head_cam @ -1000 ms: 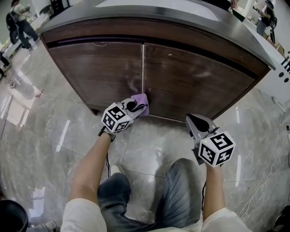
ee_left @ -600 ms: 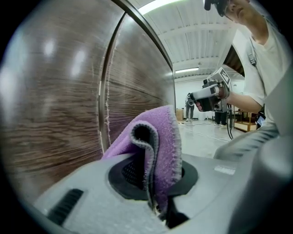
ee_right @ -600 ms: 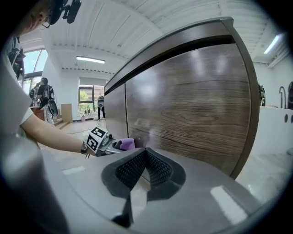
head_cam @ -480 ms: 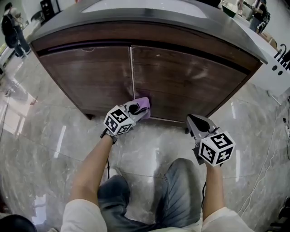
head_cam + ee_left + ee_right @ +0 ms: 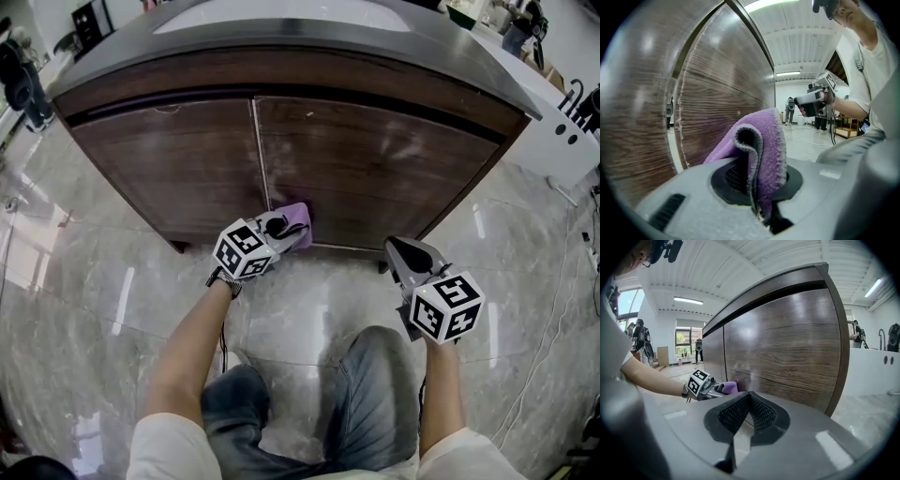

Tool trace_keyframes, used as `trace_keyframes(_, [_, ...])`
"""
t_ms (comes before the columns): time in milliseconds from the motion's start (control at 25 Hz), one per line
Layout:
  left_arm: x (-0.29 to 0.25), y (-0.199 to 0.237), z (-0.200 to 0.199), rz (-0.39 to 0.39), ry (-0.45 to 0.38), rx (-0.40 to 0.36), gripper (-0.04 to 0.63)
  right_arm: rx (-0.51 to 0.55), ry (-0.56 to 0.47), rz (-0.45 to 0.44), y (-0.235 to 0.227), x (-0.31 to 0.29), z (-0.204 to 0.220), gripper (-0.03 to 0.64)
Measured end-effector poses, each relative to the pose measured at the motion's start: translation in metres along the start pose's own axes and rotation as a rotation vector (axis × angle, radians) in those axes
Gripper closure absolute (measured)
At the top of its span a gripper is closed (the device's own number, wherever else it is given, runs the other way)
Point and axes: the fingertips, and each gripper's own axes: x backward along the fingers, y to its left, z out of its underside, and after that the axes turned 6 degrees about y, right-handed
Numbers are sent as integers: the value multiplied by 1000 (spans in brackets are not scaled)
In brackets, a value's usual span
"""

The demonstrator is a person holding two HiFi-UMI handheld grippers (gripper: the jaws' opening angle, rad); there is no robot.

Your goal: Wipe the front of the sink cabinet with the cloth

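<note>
Head view. The sink cabinet (image 5: 375, 169), dark wood under a grey top, stands on a glossy marble floor (image 5: 94, 281). The left claw (image 5: 286, 228) reaches to the foot of the cabinet front and carries a purple cloth (image 5: 295, 216). The cloth lies against the lower edge of the right-hand door (image 5: 394, 187), just beside the seam (image 5: 261, 159) between the two doors. The right claw (image 5: 405, 246) hangs over the floor, near the cabinet but apart from it, above the person's knee (image 5: 375, 375).

Left gripper view. The left claw's jaws are closed on the cloth (image 5: 764, 150), which rises folded from between them. Its left side meets the wood-grain door, and the right claw (image 5: 813, 98) shows in the background.

Right gripper view. The right claw (image 5: 749, 399) has its ribbed jaws together with nothing between them. The cabinet front (image 5: 787, 343) fills the view ahead. At lower left, the left claw (image 5: 705, 385) holds the cloth (image 5: 730, 387) low against the door.
</note>
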Motion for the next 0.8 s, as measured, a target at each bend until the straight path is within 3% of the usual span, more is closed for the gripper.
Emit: trace_keyframes(800, [-42, -31, -9, 94, 44, -77, 545, -60, -7, 123, -42, 43, 21, 611])
